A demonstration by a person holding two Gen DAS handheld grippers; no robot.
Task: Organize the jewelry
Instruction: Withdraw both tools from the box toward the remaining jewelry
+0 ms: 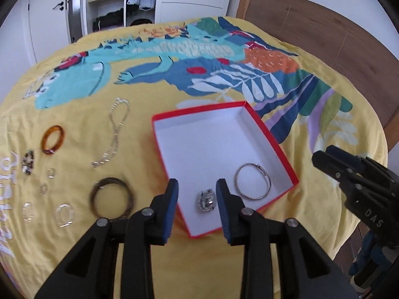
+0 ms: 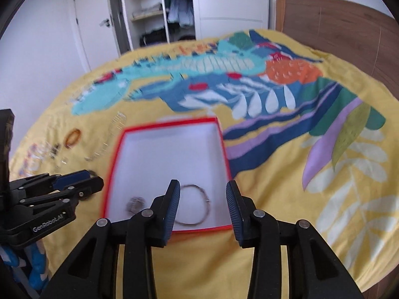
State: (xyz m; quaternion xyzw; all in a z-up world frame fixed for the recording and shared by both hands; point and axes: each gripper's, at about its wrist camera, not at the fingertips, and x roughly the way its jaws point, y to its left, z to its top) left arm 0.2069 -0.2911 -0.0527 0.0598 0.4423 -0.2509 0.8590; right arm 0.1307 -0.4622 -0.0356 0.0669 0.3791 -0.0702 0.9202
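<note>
yellow bedspread (image 1: 139,154); one red box (image 1: 271,134); two pieces inside

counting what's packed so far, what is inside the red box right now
Inside the red box: a thin silver bangle and a sparkly silver ring, lying apart. The left gripper's fingers cover a small strip of the near floor.

Each camera rides behind its own fingers, looking forward and down at close range. Both share the red-edged box (image 1: 268,134) (image 2: 225,154) just ahead; the right view seems motion-blurred.
</note>
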